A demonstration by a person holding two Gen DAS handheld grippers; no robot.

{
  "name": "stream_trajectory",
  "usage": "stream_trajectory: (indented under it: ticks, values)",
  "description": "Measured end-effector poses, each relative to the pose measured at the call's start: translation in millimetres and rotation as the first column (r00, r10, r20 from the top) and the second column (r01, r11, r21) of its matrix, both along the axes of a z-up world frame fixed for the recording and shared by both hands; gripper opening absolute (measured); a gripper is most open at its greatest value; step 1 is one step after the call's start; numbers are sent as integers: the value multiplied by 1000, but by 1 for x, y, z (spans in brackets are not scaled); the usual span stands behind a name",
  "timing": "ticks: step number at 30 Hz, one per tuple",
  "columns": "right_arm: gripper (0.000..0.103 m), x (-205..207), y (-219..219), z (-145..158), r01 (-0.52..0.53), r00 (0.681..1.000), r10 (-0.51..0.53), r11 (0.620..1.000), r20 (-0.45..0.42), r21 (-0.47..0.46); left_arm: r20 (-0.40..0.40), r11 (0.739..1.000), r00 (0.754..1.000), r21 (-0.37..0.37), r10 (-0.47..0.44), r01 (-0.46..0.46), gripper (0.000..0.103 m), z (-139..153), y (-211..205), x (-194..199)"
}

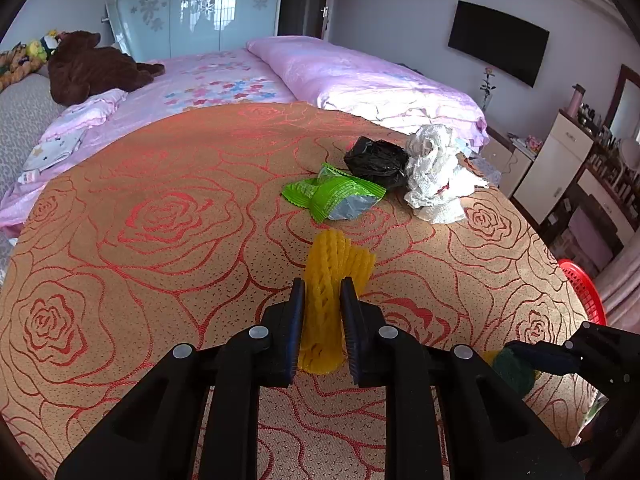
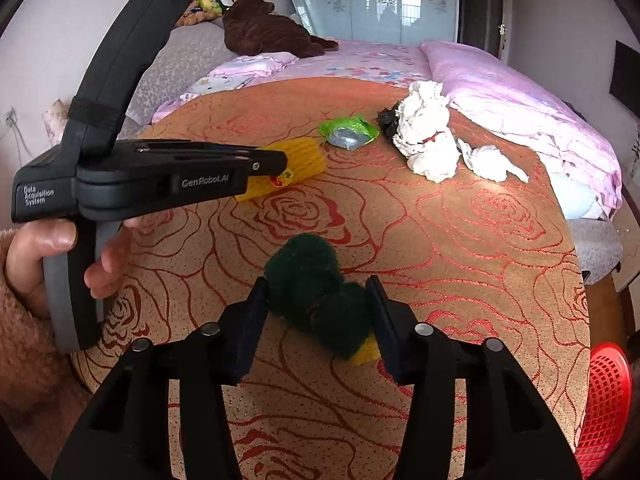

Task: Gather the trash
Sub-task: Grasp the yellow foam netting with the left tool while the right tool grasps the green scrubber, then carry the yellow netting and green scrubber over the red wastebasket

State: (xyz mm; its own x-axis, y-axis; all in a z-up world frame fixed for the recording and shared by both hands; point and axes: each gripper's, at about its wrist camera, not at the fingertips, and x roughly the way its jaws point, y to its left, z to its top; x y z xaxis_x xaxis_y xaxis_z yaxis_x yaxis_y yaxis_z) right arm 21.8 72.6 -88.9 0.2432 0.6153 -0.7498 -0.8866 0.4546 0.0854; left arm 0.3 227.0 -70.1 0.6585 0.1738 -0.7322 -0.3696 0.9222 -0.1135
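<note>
1. The left gripper [image 1: 322, 294] is squeezed tight on the yellow foam net [image 1: 334, 280]. The net stands up between its two dark pads and its bottom end rests on the table cloth [image 1: 160, 216].
2. The right gripper [image 2: 318, 294] has the green and yellow sponge [image 2: 316, 300] between its pads. Both pads look like they touch the sponge, one on each side. The sponge lies on the cloth, with its yellow corner by the right pad.
3. In the right wrist view a hand [image 2: 48, 256] holds the handle of the left gripper, and a fuzzy sleeve [image 2: 24, 344] shows at the edge.
4. The two grippers are near each other at the front of the table, the right one off to the right side of the left one.
5. Farther out on the cloth lies more trash. A green snack wrapper [image 1: 334, 196] lies past the yellow net.
6. A crumpled black bag [image 1: 376, 162] sits just behind the wrapper.
7. A pile of crumpled white paper [image 1: 434, 172] touches the black bag on its right side.
8. A red basket [image 2: 604, 400] pokes out by the right edge of the table, lower than the table top.
9. Behind the table is a bed with a pink blanket [image 1: 360, 76]. A brown stuffed bear [image 1: 92, 66] lies at its far left.
</note>
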Motion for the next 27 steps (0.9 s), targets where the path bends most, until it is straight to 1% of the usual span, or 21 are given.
stream_trajectory:
  ticks: [6, 9, 13, 19, 27]
  values:
    - [43, -1, -6, -1, 17, 1000, -16, 1000, -21, 17, 7, 1000, 1000, 5, 5, -5, 14, 1, -2, -1]
    - [43, 1, -15, 2, 53, 998, -52, 998, -30, 35, 12, 1000, 1000, 10, 5, -5, 13, 2, -5, -3]
    - [43, 11, -33, 14, 123, 992, -122, 990, -16, 69, 30, 1000, 1000, 10, 0, -1, 12, 6, -12, -5]
    - [43, 30, -65, 33, 247, 969, -249, 962, 4, 118, 83, 999, 996, 24, -23, 21, 12, 22, -26, -8]
    - [43, 45, -93, 54, 337, 936, -349, 925, 41, 173, 146, 998, 987, 42, -62, 56, 12, 49, -54, -9]
